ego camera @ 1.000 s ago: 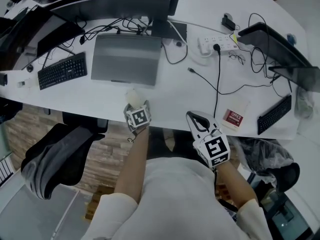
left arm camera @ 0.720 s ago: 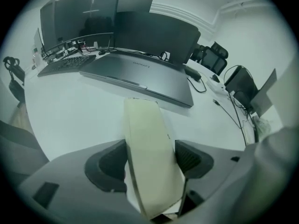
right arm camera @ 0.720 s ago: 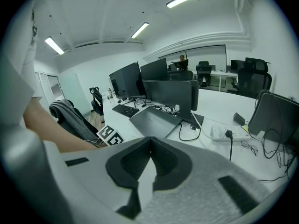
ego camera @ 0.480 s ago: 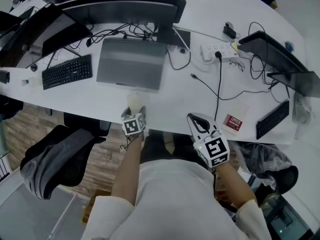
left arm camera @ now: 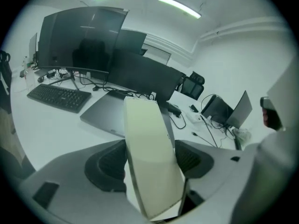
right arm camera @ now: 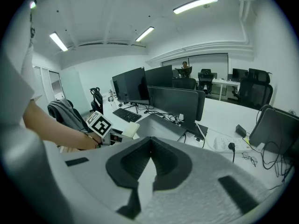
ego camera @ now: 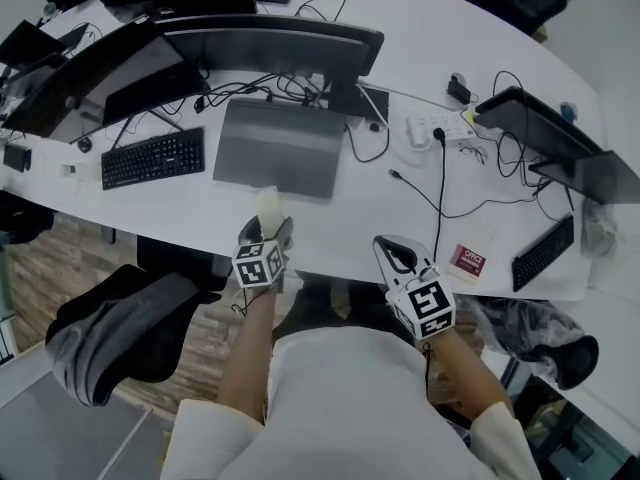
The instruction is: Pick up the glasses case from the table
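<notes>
The glasses case (left arm camera: 149, 157) is a pale cream, flat oblong. My left gripper (left arm camera: 150, 146) is shut on it; its jaws have just been closing, and both dark pads (left arm camera: 106, 164) press the case's sides. In the head view the case (ego camera: 268, 206) sticks out ahead of the left gripper (ego camera: 265, 236), above the table's (ego camera: 200, 218) near edge. The right gripper view shows the case (right arm camera: 127, 129) beside the left gripper's marker cube (right arm camera: 99, 123). My right gripper (ego camera: 398, 256) hovers at the table's near edge, shut with nothing in it (right arm camera: 150, 141).
A closed grey laptop (ego camera: 285, 148) lies just beyond the case, a black keyboard (ego camera: 152, 156) to its left, monitors (ego camera: 280, 46) behind. A power strip (ego camera: 440, 126), cables and a red-and-white card (ego camera: 468, 260) lie to the right. A chair with a grey jacket (ego camera: 110, 323) stands at lower left.
The left gripper has closed on the case and risen from the table with it, tilting up. The right gripper has shifted slightly.
</notes>
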{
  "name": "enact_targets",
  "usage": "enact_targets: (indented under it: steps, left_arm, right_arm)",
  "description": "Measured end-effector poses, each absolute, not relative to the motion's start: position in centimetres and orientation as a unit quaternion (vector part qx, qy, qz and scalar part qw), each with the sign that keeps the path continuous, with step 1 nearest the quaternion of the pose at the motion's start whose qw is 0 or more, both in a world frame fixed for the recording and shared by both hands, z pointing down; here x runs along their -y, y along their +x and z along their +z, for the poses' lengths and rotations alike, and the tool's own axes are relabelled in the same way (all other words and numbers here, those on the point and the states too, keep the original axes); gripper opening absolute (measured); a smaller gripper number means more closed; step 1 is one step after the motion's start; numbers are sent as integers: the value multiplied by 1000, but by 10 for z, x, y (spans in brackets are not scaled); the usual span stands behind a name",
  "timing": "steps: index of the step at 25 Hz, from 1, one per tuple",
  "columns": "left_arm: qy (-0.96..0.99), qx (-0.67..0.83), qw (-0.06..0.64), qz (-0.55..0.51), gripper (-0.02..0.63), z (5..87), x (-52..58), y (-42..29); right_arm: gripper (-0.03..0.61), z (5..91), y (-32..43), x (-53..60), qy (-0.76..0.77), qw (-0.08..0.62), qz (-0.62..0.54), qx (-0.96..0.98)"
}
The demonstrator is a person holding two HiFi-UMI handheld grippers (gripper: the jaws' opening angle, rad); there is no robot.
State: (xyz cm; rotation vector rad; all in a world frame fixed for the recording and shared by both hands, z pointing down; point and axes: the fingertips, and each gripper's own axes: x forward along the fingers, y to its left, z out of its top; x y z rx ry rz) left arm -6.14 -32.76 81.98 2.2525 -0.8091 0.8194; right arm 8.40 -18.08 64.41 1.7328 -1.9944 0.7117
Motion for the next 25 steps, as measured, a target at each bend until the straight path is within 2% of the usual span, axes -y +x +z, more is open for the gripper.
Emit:
enact_targets:
  steps: [8, 25]
  left_arm:
    - [901, 255, 258, 238, 316, 729, 347, -55]
    - [956, 201, 188, 98, 316, 552, 340, -29]
  right_arm:
    - [-1, 613, 84, 182, 654, 187, 234, 695]
    - [0, 515, 143, 168, 705, 116, 177, 677]
